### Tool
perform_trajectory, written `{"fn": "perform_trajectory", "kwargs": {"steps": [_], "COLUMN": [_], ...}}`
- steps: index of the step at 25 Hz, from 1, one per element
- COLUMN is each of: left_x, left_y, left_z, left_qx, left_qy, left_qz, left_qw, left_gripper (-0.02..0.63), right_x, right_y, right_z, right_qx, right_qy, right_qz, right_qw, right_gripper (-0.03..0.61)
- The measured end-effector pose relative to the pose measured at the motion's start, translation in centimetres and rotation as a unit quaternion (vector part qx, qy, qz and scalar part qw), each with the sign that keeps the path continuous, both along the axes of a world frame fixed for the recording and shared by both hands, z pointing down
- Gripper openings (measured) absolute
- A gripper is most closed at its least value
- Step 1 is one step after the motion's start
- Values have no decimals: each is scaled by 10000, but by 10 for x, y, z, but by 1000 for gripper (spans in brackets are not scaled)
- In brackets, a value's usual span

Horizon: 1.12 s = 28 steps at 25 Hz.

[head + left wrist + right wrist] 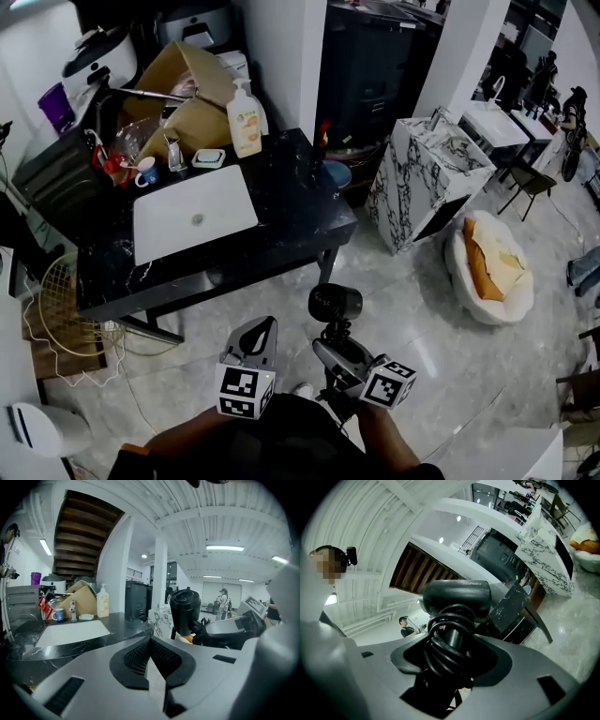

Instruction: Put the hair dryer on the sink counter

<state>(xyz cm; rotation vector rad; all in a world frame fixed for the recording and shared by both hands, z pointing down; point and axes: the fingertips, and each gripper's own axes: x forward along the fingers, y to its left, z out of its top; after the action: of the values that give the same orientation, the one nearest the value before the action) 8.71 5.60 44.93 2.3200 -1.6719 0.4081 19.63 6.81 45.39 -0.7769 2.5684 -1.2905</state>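
Observation:
The black hair dryer (335, 304) stands upright in front of me over the floor, its cord wound round the handle. My right gripper (330, 352) is shut on that wrapped handle; in the right gripper view the dryer (457, 597) fills the space between the jaws. My left gripper (265, 325) hovers just left of it with its jaws together and nothing in them; its own view shows the dryer (185, 609) to its right. The black sink counter (300, 202) with a white basin (192, 211) lies ahead and to the left, apart from both grippers.
A soap bottle (246, 120), soap dish (208, 158), mug (147, 173) and cardboard box (187, 94) crowd the counter's back. A marble-patterned cabinet (427, 178) and a pet bed (492, 267) stand on the right. A wire basket (61, 300) sits at the left.

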Motion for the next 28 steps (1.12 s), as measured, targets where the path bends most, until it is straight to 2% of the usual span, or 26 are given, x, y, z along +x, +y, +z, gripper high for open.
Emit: {"fn": "perform_trajectory", "kwargs": {"steps": [5, 17, 21, 28], "left_x": [2, 22, 9, -38], "left_y": [-15, -113, -147, -197], "left_z": [8, -2, -1, -4], "left_qx": [-68, 128, 141, 220], "left_qy": [0, 392, 521, 618], "left_qz": [91, 1033, 1054, 895], "left_qw": [9999, 9938, 9930, 9938], "left_gripper": [9, 9, 9, 8], "right_x": [-2, -1, -11, -46], "right_y": [-13, -87, -116, -173], "right_z": [9, -2, -4, -2], "right_qx": [-79, -55, -63, -10], "right_qy": [92, 541, 729, 981], "right_qz": [20, 772, 845, 868], "right_qw": [9999, 9955, 9937, 9914], "right_gripper": [278, 278, 278, 278]}}
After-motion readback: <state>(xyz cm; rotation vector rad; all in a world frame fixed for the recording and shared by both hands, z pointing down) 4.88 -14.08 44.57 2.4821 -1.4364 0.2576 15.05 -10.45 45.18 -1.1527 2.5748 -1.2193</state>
